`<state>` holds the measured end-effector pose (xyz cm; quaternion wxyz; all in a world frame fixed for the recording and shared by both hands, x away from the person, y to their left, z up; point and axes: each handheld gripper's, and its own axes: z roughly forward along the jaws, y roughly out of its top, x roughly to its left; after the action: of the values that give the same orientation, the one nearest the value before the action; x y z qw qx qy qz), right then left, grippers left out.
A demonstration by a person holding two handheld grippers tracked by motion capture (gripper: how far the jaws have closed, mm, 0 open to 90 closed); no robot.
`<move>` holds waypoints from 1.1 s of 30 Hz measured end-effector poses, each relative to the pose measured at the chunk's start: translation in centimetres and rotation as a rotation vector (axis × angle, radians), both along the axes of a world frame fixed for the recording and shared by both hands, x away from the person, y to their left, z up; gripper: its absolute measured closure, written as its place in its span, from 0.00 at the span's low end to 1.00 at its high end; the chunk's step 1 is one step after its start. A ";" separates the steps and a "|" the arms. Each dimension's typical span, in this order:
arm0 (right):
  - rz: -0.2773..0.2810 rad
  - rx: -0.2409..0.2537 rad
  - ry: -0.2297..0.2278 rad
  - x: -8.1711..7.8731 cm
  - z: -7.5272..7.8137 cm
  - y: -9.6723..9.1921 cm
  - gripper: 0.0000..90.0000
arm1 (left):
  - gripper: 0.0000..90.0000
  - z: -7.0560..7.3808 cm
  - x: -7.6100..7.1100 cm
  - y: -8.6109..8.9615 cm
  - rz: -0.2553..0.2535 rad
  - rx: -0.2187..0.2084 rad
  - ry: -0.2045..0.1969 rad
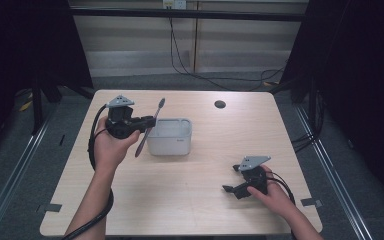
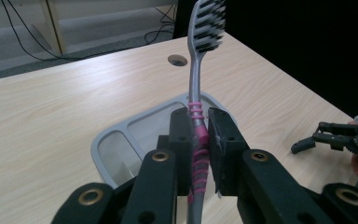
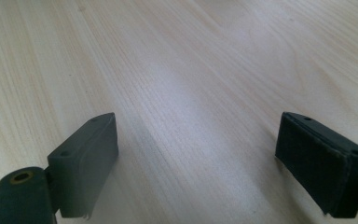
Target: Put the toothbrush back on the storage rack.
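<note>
Clearly seen from the high view: a light wooden table (image 1: 190, 200) with a person's forearms coming in from the bottom edge, a black two-jaw gripper in each hand.

Left gripper (image 1: 150, 121): raised above the table's left half, jaws clamped together on a toothbrush (image 1: 150, 127). Gripped on the pink-ribbed part of the grey handle, as seen close up in the left gripper view (image 2: 199, 154), with both pads pressed flat against the sides of the handle. Held tilted, dark-and-white bristle head (image 2: 208, 25) up and pointed away from the person, tail of the handle hanging below the jaws.

Just beside the brush, slightly right of it and below: a pale grey tray (image 1: 170, 145) with rounded corners, resting near the table's middle. Divided into compartments inside, shown by the left gripper view (image 2: 103, 142).

Right gripper (image 1: 230, 179): low over the table's near right corner, well apart from tray and toothbrush. Jaws spread wide, with bare wood grain between the two pads (image 3: 88, 161) in the right gripper view. Also visible: a small round cable hole (image 1: 220, 104) near the far edge.
</note>
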<state>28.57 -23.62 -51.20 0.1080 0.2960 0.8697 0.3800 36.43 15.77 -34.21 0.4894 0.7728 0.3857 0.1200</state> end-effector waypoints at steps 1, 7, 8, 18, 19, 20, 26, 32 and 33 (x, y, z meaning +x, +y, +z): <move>0.000 0.000 0.000 0.0 0.0 0.0 0.14 | 0.90 0.0 0.0 0.0 0.000 0.000 0.000; 0.000 0.000 0.000 0.0 0.0 0.0 0.14 | 0.90 0.2 0.6 -0.2 0.014 -0.024 -0.011; 0.001 0.000 -0.001 0.0 0.0 0.0 0.14 | 0.90 0.2 0.7 -0.3 0.016 -0.026 -0.011; 0.000 0.000 -0.001 0.0 0.0 0.0 0.14 | 0.90 0.5 1.6 -0.5 0.054 -0.063 -0.034; 0.000 0.000 -0.001 0.0 0.0 0.0 0.14 | 0.90 0.5 1.6 -0.5 0.054 -0.063 -0.034; 0.000 0.000 -0.001 0.0 0.0 0.0 0.14 | 0.90 0.5 1.8 -0.5 0.061 -0.073 -0.037; 0.001 0.000 -0.001 0.0 0.0 0.0 0.14 | 0.90 0.9 2.1 -0.7 0.064 -0.077 -0.046; 0.001 0.001 -0.001 0.0 0.0 0.0 0.14 | 0.90 1.5 2.7 -0.9 0.071 -0.077 -0.060; 0.001 0.001 -0.001 0.0 0.0 0.0 0.14 | 0.90 1.5 2.7 -0.9 0.071 -0.077 -0.060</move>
<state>28.58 -23.62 -51.20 0.1080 0.2956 0.8697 0.3803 39.11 14.83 -32.69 0.5253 0.7354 0.4025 0.1455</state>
